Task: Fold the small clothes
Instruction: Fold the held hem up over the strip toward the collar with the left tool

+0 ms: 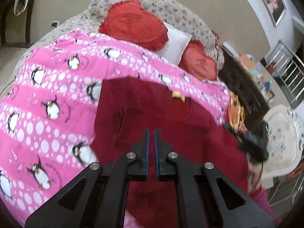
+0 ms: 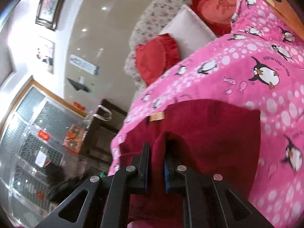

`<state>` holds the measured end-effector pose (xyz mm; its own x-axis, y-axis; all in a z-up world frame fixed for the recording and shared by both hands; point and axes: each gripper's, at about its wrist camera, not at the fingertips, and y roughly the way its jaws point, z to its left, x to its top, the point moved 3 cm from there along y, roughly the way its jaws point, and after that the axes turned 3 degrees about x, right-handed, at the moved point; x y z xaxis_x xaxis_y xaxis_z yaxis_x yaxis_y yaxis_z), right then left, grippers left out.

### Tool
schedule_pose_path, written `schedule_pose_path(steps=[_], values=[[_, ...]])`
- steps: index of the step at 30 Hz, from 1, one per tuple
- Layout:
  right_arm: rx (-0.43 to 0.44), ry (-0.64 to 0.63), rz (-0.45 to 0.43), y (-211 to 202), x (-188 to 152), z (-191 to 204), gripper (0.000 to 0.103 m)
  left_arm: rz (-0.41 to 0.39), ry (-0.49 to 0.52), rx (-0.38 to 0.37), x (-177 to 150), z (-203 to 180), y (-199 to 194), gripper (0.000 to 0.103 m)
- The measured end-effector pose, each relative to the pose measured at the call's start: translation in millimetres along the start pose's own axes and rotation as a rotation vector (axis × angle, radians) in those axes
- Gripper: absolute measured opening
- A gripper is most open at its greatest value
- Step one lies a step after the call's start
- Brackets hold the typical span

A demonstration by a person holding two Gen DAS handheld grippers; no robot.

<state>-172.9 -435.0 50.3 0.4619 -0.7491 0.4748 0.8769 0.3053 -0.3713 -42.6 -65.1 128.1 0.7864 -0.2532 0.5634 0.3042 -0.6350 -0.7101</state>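
The right gripper point(image 2: 156, 163) was clamped on a raised fold of the dark red garment point(image 2: 205, 133) — cloth bunched up between its blue pads, the rest of the piece spreading ahead of the fingers and off to their right. The left gripper point(image 1: 151, 152) had its fingers point(image 1: 146, 148) drawn together with only a sliver of gap and nothing visibly pinched; the red cloth lay flat beneath and beyond the tips. Just past the fingers in both views sat a small yellow label point(image 1: 178, 95) at the garment's far edge. Around the garment on every side spread the pink penguin blanket point(image 1: 47, 95), and well beyond it the red heart cushions point(image 1: 133, 26) and a white pillow point(image 1: 175, 43).

To do this fold well, the held edge probably wanted carrying low and level across the garment, so that it landed square on the far edge rather than dragging the whole piece along. The free gripper looked best used pressing the cloth down near the intended crease. Release only once the edges matched — a bunched grip like this could drop a lumpy fold.
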Motion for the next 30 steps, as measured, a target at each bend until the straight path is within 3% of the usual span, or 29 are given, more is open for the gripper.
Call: schedule_pose_path(steps=[3, 5, 6, 12, 15, 17, 22, 25, 30], values=[[-0.049, 0.032, 0.011, 16.2, 10.2, -20.7, 0.011, 0.052, 0.010, 0.005, -24.2, 10.3, -3.8, 0.015], [-0.079, 0.051, 0.027, 26.9, 12.0, -31.2, 0.011, 0.066, 0.022, 0.000, -38.0, 13.8, -8.7, 0.045], [-0.087, 0.059, 0.033, 32.3, 12.5, -35.3, 0.011, 0.072, 0.038, -0.002, -45.2, 13.0, -11.4, 0.051], [-0.080, 0.096, 0.043, 39.1, 12.6, -46.0, 0.011, 0.140, 0.299, -0.057, -101.1, -28.8, -24.5, 0.064], [-0.072, 0.117, 0.051, 39.1, 11.1, -49.0, 0.010, 0.182, 0.371, -0.076, -127.0, -47.8, -18.8, 0.066], [-0.071, 0.126, 0.052, 40.0, 11.5, -49.2, 0.010, 0.260, 0.339, -0.115, -146.8, -57.0, -3.9, 0.066], [-0.080, 0.119, 0.055, 39.5, 10.1, -47.2, 0.010, 0.392, 0.111, -0.214, -173.6, -60.5, 27.8, 0.066], [-0.076, 0.125, 0.059, 40.3, 10.6, -46.7, 0.010, 0.401, -0.012, -0.226, -179.6, -56.8, 39.9, 0.066], [-0.088, 0.104, 0.071, 43.0, 9.8, -43.6, 0.010, 0.284, -0.089, -0.241, -167.8, -62.4, 44.8, 0.067]])
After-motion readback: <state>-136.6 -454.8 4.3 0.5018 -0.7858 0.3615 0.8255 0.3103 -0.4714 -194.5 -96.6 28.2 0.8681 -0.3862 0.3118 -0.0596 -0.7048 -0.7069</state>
